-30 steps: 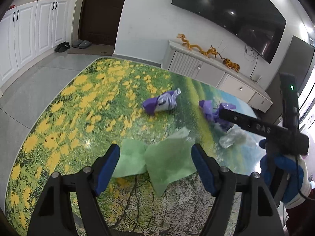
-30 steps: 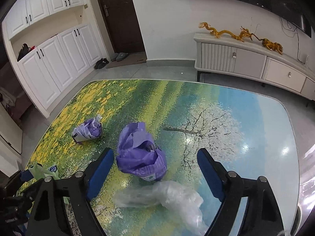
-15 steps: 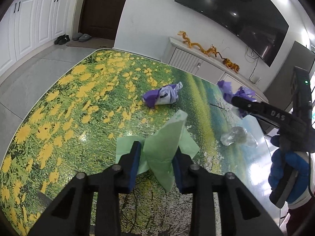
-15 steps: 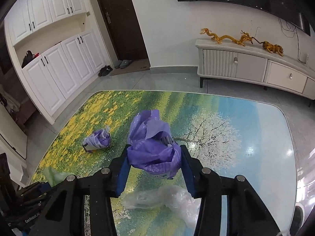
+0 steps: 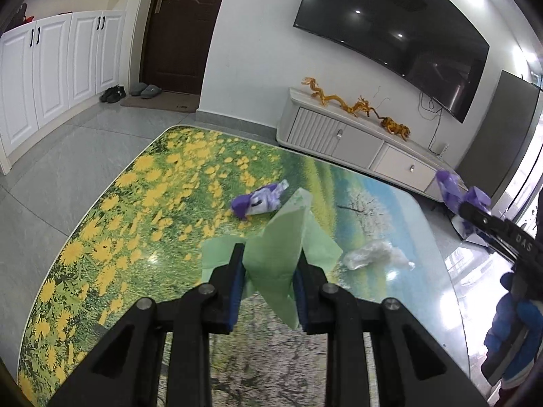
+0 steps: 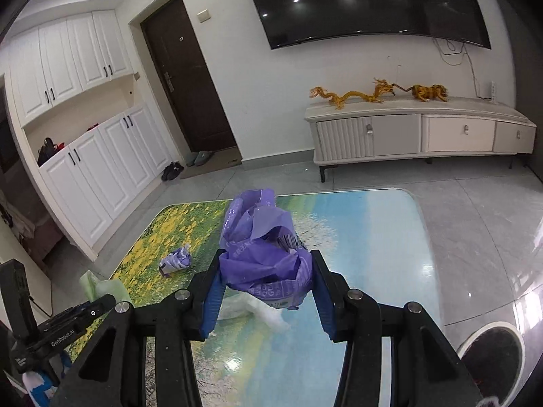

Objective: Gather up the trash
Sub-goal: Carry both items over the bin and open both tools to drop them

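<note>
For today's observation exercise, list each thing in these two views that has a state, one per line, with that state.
Left hand-held gripper: jaws closing on the green paper.
Right hand-held gripper: shut on the large purple wrapper.
Green paper: pinched, lifted.
Large purple wrapper: crumpled, held above the table.
Small purple wrapper: crumpled, lying on the table.
Clear plastic: crumpled, lying on the table.
Door: closed.
Television: off.

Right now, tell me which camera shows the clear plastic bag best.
The left wrist view: the clear plastic bag lies fully in sight on the table. In the right wrist view the purple wrapper and the right gripper hide most of it.
</note>
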A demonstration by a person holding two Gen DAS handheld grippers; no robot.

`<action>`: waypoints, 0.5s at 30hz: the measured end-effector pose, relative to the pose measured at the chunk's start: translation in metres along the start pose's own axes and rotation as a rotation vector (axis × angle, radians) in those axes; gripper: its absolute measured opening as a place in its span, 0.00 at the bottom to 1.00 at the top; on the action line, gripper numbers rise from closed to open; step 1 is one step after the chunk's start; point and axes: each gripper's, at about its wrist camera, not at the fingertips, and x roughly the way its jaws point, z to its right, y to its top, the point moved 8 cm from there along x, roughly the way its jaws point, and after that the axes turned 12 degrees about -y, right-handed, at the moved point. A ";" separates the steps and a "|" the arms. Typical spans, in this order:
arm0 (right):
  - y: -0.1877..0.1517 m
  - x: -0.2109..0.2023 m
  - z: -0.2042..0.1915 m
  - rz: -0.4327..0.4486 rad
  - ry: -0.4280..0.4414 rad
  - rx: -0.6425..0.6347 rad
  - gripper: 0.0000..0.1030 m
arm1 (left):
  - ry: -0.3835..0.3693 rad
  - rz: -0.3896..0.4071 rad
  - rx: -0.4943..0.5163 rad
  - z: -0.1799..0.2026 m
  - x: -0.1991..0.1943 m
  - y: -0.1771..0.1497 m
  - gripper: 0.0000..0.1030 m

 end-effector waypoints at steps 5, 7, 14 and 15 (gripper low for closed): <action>-0.005 -0.034 0.055 0.044 -0.094 0.051 0.43 | -0.045 -0.001 0.049 0.044 0.006 0.008 0.24; -0.009 -0.047 0.080 0.062 -0.139 0.075 0.43 | -0.070 -0.008 0.073 0.066 0.012 0.009 0.24; -0.042 -0.079 0.185 0.062 -0.301 0.223 0.43 | -0.199 -0.077 0.200 0.169 0.045 -0.001 0.24; -0.050 -0.082 0.200 0.056 -0.327 0.246 0.43 | -0.221 -0.091 0.221 0.187 0.052 -0.004 0.24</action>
